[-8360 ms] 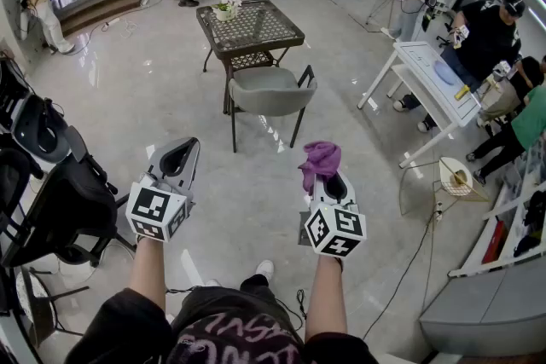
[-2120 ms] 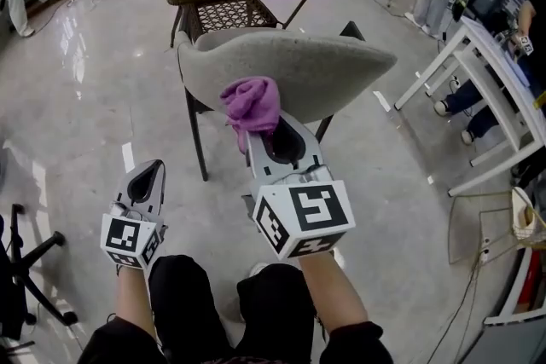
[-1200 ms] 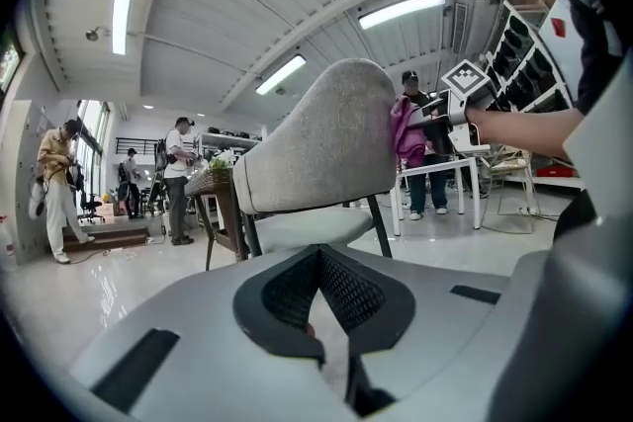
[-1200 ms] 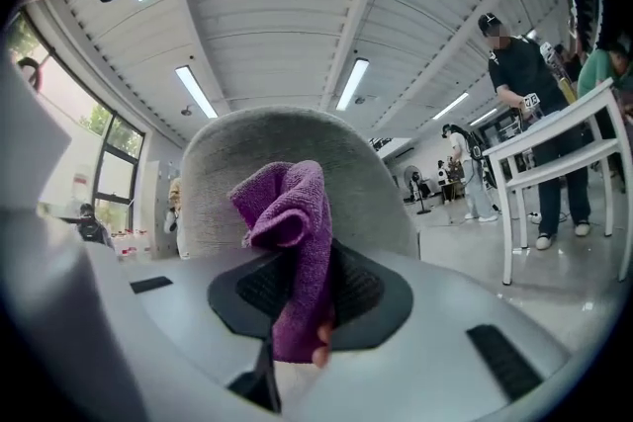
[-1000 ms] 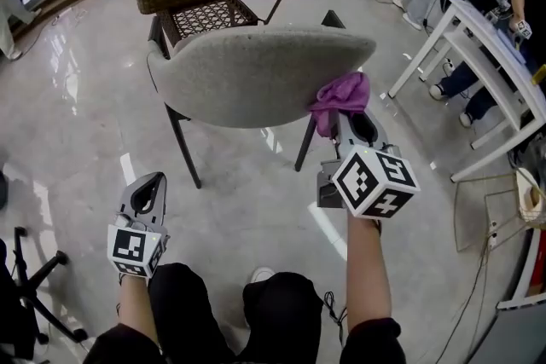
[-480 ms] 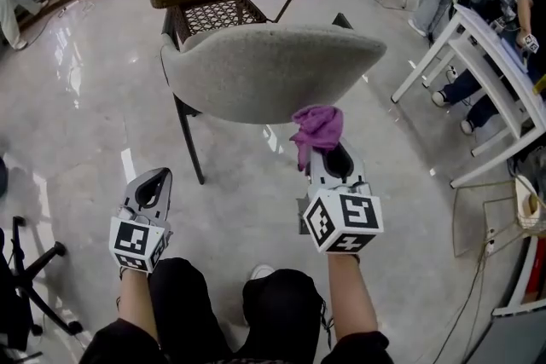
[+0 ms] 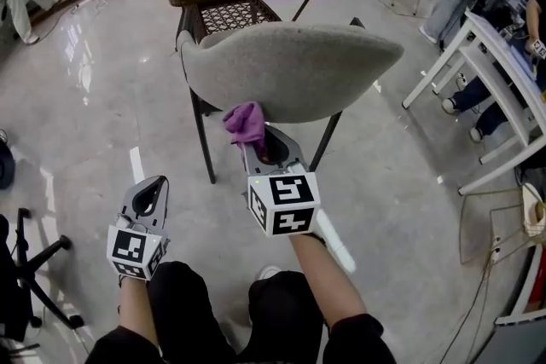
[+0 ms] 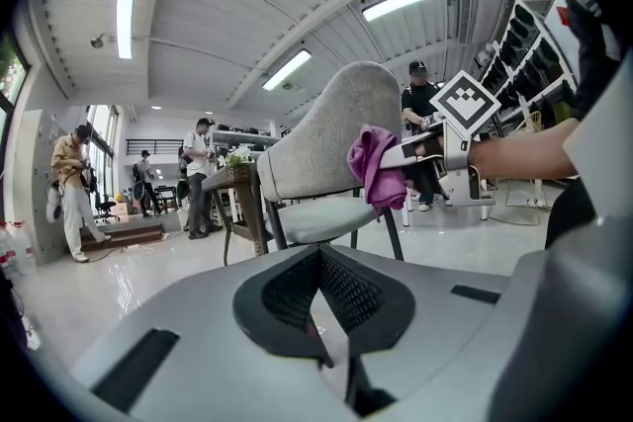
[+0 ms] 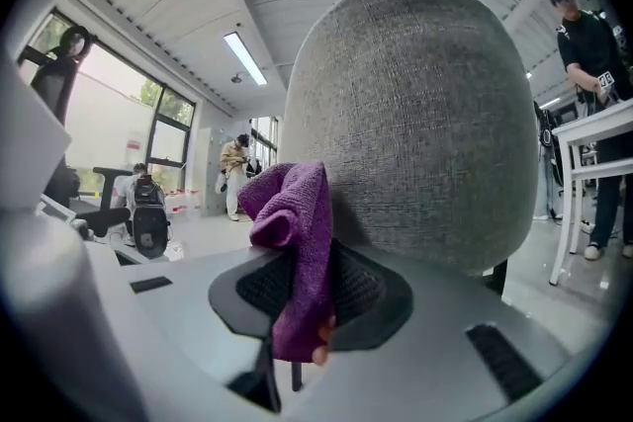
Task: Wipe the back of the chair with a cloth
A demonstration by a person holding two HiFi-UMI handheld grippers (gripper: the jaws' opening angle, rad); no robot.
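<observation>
Purple on grey, head view: dragged cloth leftward along the chair back, now low, left of centre; wiping under way. Left gripper view: left gripper closed, empty. Right gripper view: right gripper clamping cloth against fabric.

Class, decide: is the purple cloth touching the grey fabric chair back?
Touching. The left gripper view, side on, shows the purple cloth, held in the right claw, pressed against the grey fabric chair back with no gap.
</observation>
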